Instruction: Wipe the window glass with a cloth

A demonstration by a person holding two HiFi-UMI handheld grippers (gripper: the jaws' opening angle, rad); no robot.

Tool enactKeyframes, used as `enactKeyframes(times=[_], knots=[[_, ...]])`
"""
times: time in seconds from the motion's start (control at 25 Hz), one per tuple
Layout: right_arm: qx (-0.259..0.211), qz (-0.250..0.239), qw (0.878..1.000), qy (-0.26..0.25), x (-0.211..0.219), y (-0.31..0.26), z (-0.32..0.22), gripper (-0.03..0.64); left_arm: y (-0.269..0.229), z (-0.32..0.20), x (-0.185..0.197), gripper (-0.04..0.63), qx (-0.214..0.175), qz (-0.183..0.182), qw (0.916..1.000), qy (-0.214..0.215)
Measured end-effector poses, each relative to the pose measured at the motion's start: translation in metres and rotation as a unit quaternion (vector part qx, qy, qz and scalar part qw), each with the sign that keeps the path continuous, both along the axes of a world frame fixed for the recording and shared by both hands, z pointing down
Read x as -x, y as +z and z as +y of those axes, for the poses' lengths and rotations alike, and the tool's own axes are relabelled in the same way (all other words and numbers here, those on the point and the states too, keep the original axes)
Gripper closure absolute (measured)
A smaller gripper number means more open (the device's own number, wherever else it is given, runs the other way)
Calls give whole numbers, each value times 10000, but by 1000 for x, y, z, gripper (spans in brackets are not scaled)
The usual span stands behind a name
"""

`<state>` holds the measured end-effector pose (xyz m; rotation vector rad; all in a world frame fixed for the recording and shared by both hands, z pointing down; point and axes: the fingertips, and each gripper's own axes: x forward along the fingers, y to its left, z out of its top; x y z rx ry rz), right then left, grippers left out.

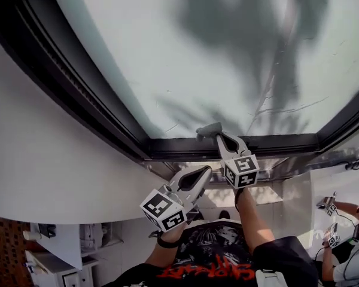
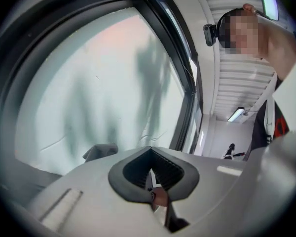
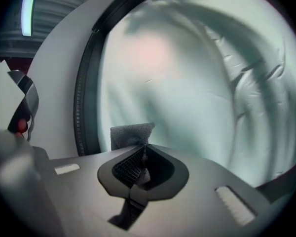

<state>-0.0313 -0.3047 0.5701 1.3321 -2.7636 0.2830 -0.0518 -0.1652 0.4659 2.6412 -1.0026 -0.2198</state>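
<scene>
The window glass point(image 1: 215, 52) is pale and frosted, set in a dark frame point(image 1: 227, 146). My right gripper point(image 1: 219, 137) is shut on a small grey cloth point(image 1: 208, 129), which lies at the glass's bottom edge just above the frame. In the right gripper view the cloth point(image 3: 131, 134) sticks out past the closed jaws of the right gripper point(image 3: 144, 147), close to the glass point(image 3: 197, 83). My left gripper point(image 1: 204, 172) hangs lower, below the frame, shut and holding nothing. The left gripper view shows the left gripper point(image 2: 150, 151) pointing at the glass, with the cloth point(image 2: 99, 152) to its left.
A white wall point(image 1: 42, 154) flanks the window on the left. Below the frame runs a metal sill point(image 1: 287, 167). Another person point(image 1: 347, 250) with marker-cube grippers stands at the lower right. A white cabinet point(image 1: 54, 262) sits at the lower left.
</scene>
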Motion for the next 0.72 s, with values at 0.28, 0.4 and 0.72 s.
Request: enactKeyframes(times=[0.28,0.4,0.72], knots=[[161,-104,9846,1735,-180,33,-14,600,4,-7,-67,594,5,-172,9960,872],[341,-164,9691,2439,-257,54,-14,600,6,-7,-85,594,19,-232,9940,1065],[469,243,9238,3791,-435,59,-10,600,12,-11,-110,595,92,-523,9911,1220]])
